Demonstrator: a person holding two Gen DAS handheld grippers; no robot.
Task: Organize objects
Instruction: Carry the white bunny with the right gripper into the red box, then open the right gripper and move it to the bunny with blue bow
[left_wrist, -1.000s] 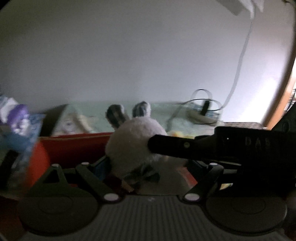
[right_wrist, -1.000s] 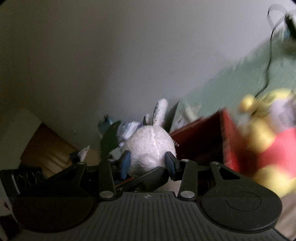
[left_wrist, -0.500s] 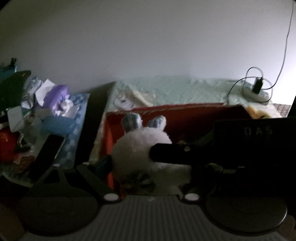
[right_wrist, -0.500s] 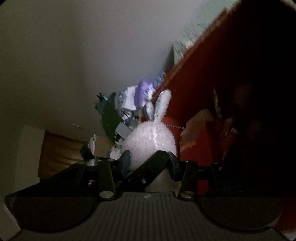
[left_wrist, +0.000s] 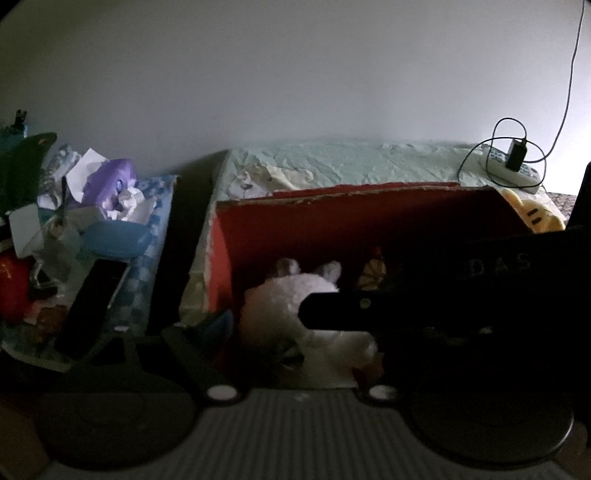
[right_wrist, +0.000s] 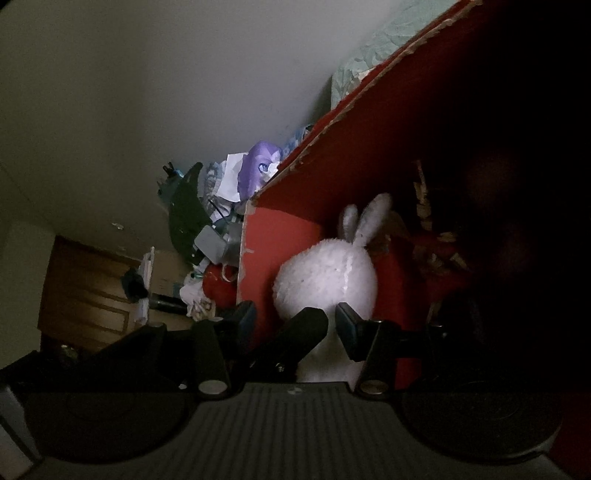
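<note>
Against dim walls, we judged our half-open right gripper (right_wrist: 293, 319) should part wider before withdrawing, since the white bunny (right_wrist: 327, 275), loosely between its fingers, lay inside the red box (right_wrist: 280, 236); whether our left gripper (left_wrist: 295, 332) gripped anything, we could not tell.

A white plush bunny (right_wrist: 327, 271) sits at frame centre, inside a red box (right_wrist: 369, 122) whose torn rim runs diagonally to the upper right. The right gripper (right_wrist: 291, 321) has one finger (right_wrist: 243, 319) left of the box wall and one (right_wrist: 347, 325) at the bunny's lower right; a black bar crosses between them. Whether the pads touch the bunny is unclear. Clutter (right_wrist: 221, 206) fills the left-centre.
</note>
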